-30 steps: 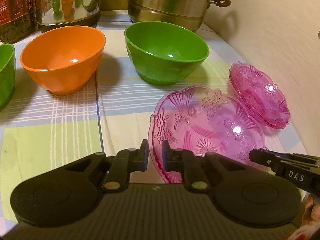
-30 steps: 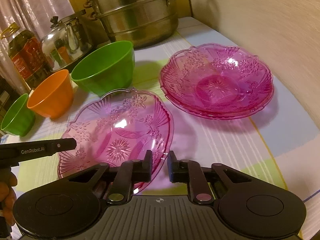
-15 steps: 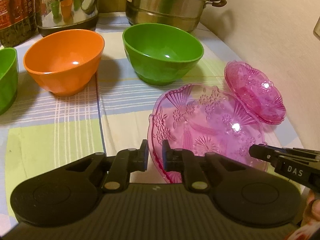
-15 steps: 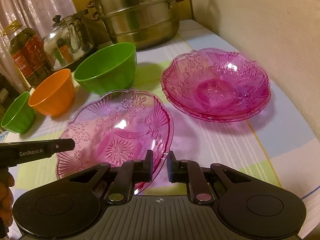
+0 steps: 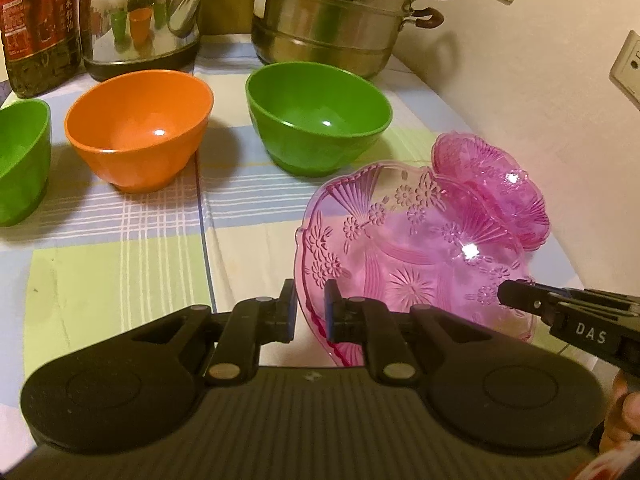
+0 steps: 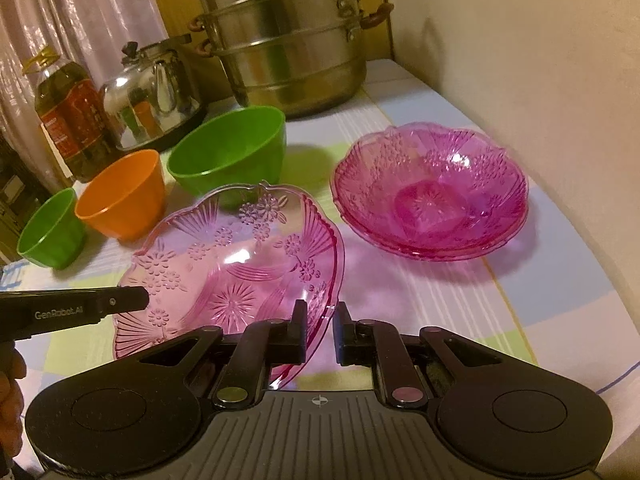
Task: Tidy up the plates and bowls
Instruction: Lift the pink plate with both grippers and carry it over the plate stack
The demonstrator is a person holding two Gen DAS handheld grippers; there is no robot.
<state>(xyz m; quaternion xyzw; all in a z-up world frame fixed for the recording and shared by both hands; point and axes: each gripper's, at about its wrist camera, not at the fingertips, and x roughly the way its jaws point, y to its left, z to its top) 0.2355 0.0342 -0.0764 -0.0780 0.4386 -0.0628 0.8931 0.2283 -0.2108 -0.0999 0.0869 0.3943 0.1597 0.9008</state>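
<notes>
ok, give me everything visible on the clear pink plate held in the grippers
The clear pink scalloped plate looks like pressed plastic or glass, with embossed flowers, fans and a starburst at its centre. It is tilted, with its underside hidden. The left gripper and right gripper each pinch its rim on opposite sides. It sits near a stack of matching pink plates.

Left gripper and right gripper both clamped, angled downward.

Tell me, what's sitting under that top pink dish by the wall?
Another matching pink dish is nested beneath the top pink dish; only its rim shows. The checked tablecloth beneath them is covered.
</notes>
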